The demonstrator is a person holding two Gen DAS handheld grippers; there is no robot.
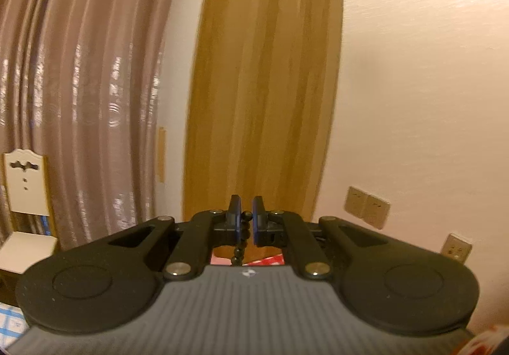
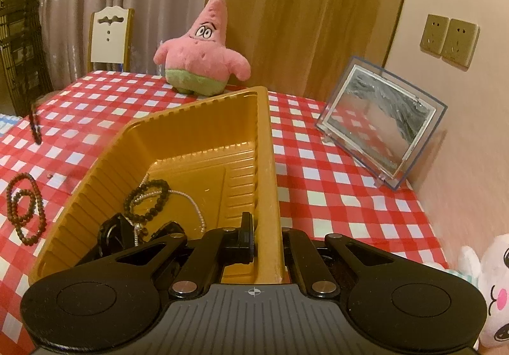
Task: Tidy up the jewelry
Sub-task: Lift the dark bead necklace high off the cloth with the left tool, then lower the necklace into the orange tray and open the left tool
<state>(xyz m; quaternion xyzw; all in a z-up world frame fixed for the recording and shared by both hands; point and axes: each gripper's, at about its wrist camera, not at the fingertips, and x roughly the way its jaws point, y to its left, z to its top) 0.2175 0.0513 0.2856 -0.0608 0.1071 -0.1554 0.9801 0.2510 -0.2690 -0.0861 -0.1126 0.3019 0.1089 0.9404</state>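
Note:
My left gripper (image 1: 247, 217) is shut on a dark bead necklace (image 1: 242, 235) and holds it high, facing the wall and wooden panel. The same strand hangs at the far left of the right wrist view (image 2: 31, 36), its end over the tablecloth. My right gripper (image 2: 265, 237) is shut on the right wall of a tilted golden plastic tray (image 2: 178, 138). In the tray lie a dark bead bracelet (image 2: 149, 200), a thin pearl chain (image 2: 191, 205) and a black item (image 2: 111, 232). Brown bead bracelets (image 2: 25, 207) lie on the cloth left of the tray.
A red-and-white checked tablecloth (image 2: 334, 183) covers the table. A pink starfish plush (image 2: 200, 52) stands behind the tray. A clear framed sand picture (image 2: 381, 122) stands at right by the wall. A white plush (image 2: 490, 291) is at lower right. A white chair (image 2: 109, 36) stands beyond the table.

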